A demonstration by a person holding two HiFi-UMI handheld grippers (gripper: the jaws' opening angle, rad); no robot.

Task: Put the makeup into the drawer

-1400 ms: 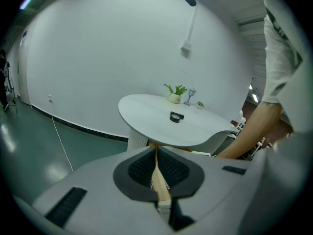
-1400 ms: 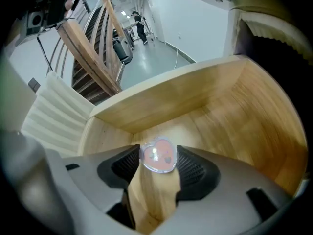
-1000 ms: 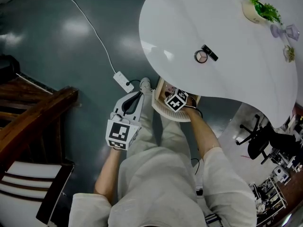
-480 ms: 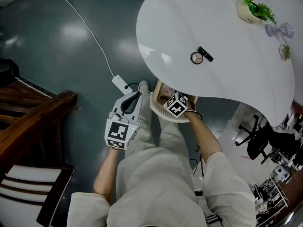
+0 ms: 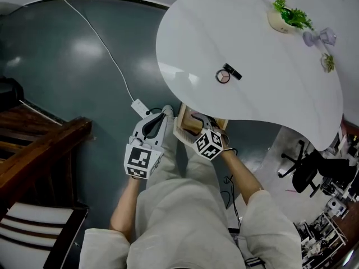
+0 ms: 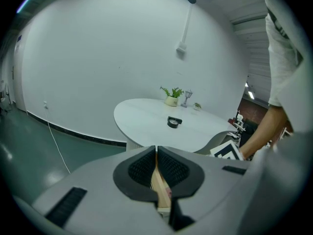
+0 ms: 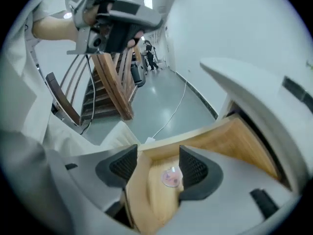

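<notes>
The wooden drawer (image 5: 189,122) stands pulled out under the white table (image 5: 269,88). A round pink compact (image 7: 170,176) lies on the drawer's bottom. My right gripper (image 7: 157,160) hangs open above it with nothing between its pads; its jaws have just been closing a little. Its marker cube (image 5: 208,144) sits at the drawer's near edge. A second round compact (image 5: 222,76) and a black makeup piece (image 5: 233,70) lie together on the tabletop. My left gripper (image 6: 156,153) is shut, just left of the drawer (image 6: 159,180), with nothing seen pinched.
A potted plant (image 5: 283,18) and a glass ornament (image 5: 317,37) stand at the table's far side. A power strip (image 5: 138,106) with a white cable lies on the dark floor. Wooden stairs (image 5: 39,150) are at the left, an office chair (image 5: 305,170) at the right.
My right gripper has lifted out of the drawer and back toward the person, leaving the pink compact inside. The left gripper has barely moved.
</notes>
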